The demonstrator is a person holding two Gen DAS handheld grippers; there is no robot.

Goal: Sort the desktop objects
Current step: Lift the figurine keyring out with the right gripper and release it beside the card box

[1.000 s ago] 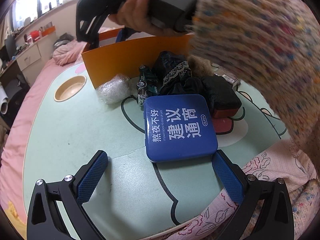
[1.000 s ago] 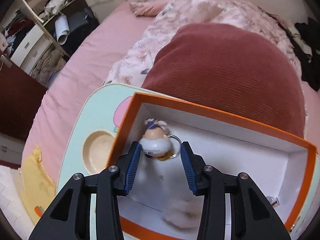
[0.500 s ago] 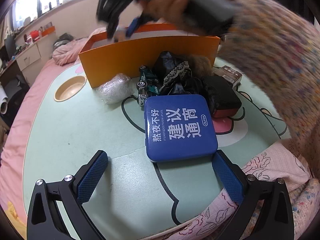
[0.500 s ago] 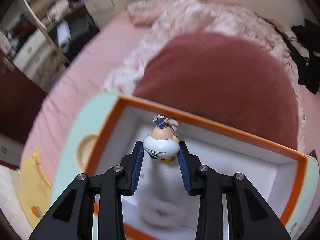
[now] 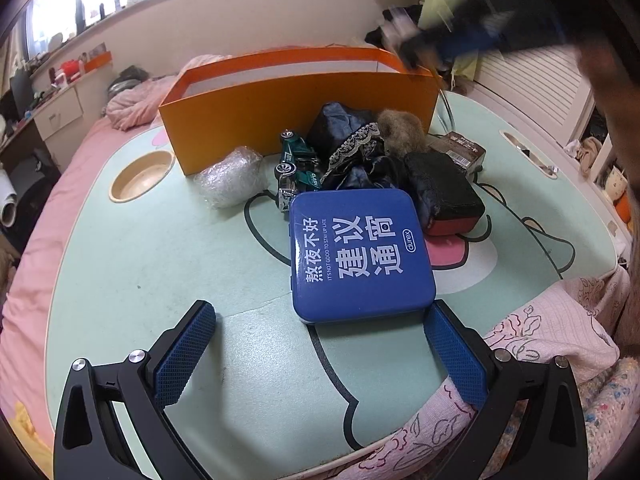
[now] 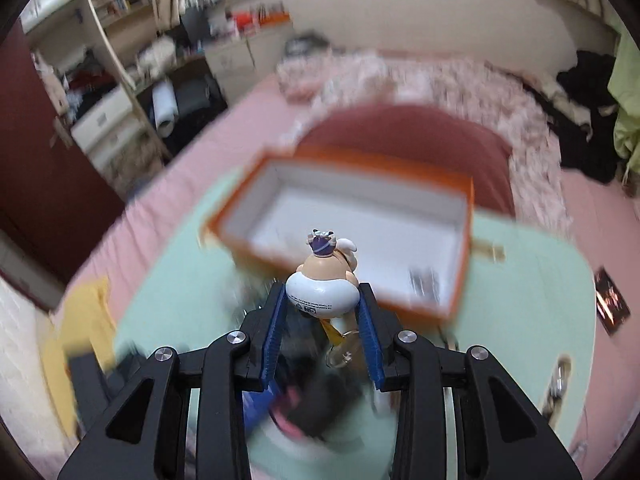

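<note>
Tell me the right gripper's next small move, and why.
Probably ease the right gripper forward until it is squarely over the orange box. Its jaws are clamped on the figurine keychain, which seems to hang above the clutter just short of the box's near wall. Opening now would likely drop it outside.

Right gripper is clamped on a small figurine keychain: both blue pads press its white base, head pointing away from the camera, key ring hanging just beside the right pad. Jaws have just been closing, with the figurine between them. Orange box with white interior sits beyond, on the mint-green tabletop. Most of the view is motion-blurred; dark objects below the fingers are unreadable.
</note>
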